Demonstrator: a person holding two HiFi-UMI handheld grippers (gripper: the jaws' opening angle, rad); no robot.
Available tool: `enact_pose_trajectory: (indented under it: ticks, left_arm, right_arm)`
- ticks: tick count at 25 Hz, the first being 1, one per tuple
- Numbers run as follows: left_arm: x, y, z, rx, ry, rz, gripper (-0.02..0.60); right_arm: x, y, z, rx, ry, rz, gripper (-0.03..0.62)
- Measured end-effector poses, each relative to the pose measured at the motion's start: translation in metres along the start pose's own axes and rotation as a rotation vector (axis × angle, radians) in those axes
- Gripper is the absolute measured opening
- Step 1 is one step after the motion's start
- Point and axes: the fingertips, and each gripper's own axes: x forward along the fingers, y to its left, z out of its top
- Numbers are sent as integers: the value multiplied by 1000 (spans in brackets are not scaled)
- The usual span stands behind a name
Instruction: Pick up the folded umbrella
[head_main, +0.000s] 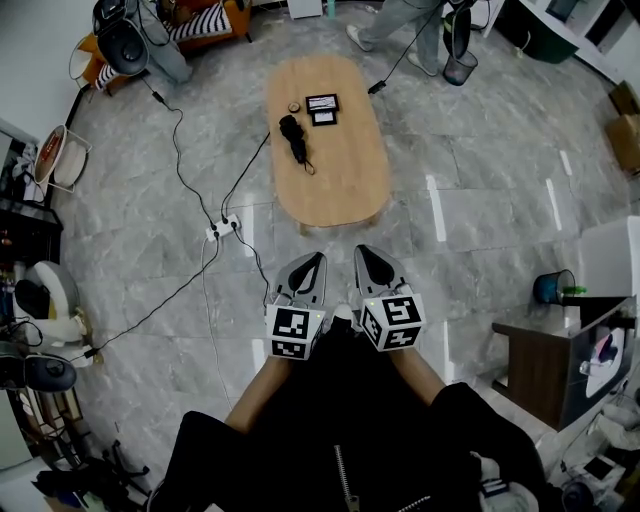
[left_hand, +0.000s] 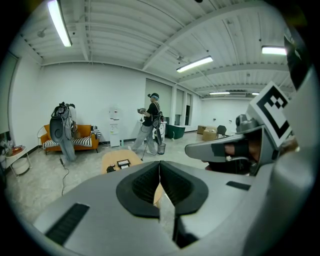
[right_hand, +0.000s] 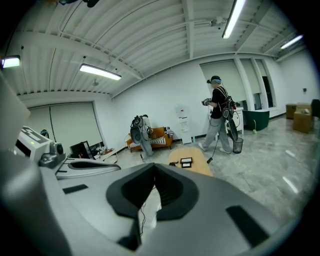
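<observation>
Your left gripper (head_main: 314, 262) and right gripper (head_main: 366, 256) each had jaws pressed together with nothing between them. They were held side by side above the glossy grey marbled floor (head_main: 480, 200). The folded umbrella (head_main: 293, 140), a slim black bundle, lay well ahead on the oval wooden table (head_main: 345, 175).

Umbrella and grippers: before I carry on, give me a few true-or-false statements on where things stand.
1. The folded umbrella lies on the wooden table. True.
2. The left gripper is shut on the umbrella. False: its jaws are together with nothing between them, short of the table.
3. The right gripper is shut and empty. True.
4. The power strip lies on the table. False: it lies on the floor, left of the table.
</observation>
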Motion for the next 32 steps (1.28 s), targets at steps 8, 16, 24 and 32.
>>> enact_pose_trajectory:
  ticks: [8,16,24,32]
  left_arm:
    - [-3,4,-2,-19,-1,12,15]
    - [-5,12,-4,-33,0,33,15]
    - [15,30,-5,-59,12,34,15]
    - [64,50,6,-78,30,-7,15]
  right_arm:
    - [0,7,-4,-8,15,16,11]
    - [5,11,-7,-11,25,26,9]
    - [27,1,-1,-15,35,15,11]
    - [62,-24,5,-10,69,-12,11]
